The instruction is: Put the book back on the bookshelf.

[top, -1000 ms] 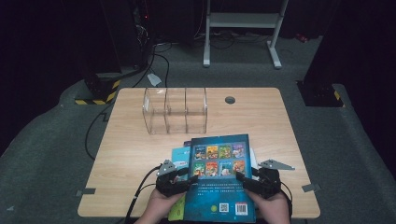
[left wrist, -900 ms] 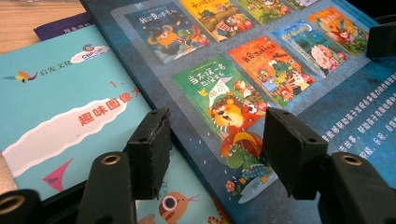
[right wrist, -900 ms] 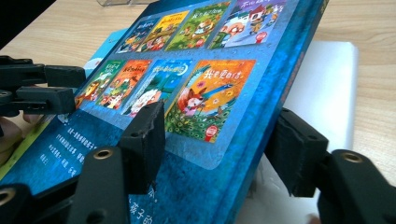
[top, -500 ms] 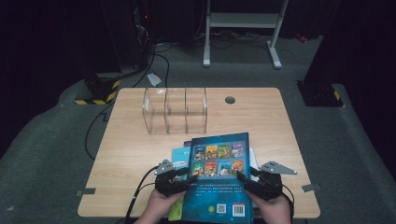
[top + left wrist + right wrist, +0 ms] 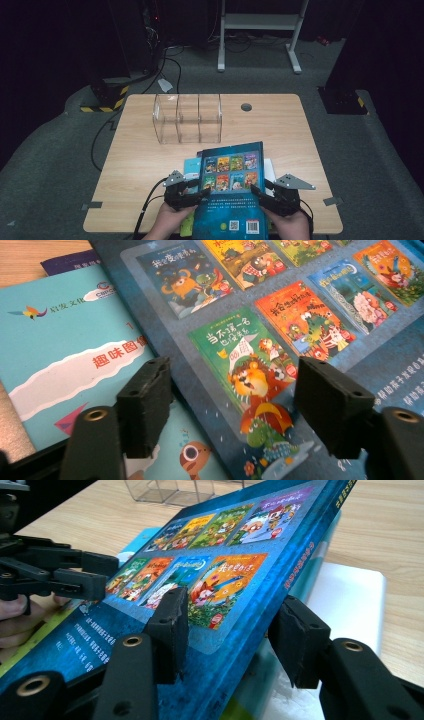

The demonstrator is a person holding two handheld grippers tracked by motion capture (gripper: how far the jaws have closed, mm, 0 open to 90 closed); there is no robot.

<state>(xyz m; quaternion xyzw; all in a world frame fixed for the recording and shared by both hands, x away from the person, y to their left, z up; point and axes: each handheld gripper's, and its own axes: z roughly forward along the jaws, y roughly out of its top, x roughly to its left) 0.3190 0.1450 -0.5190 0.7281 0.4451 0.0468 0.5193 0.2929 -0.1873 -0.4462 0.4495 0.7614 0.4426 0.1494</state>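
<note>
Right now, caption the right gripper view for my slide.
Right gripper straddles the tilted blue book's edge, clear rack behind.

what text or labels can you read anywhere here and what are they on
"趣味图" in red, cut off by the dark blue book, on the light blue booklet under it.
"CBPC", roughly, on a small logo at that booklet's top edge.
"当不满一名也没关系", uncertain, on the green mini cover printed on the dark blue book.
The other mini cover titles, the spine text, the white lines, the QR code and barcode are too small or blurred to read.
</note>
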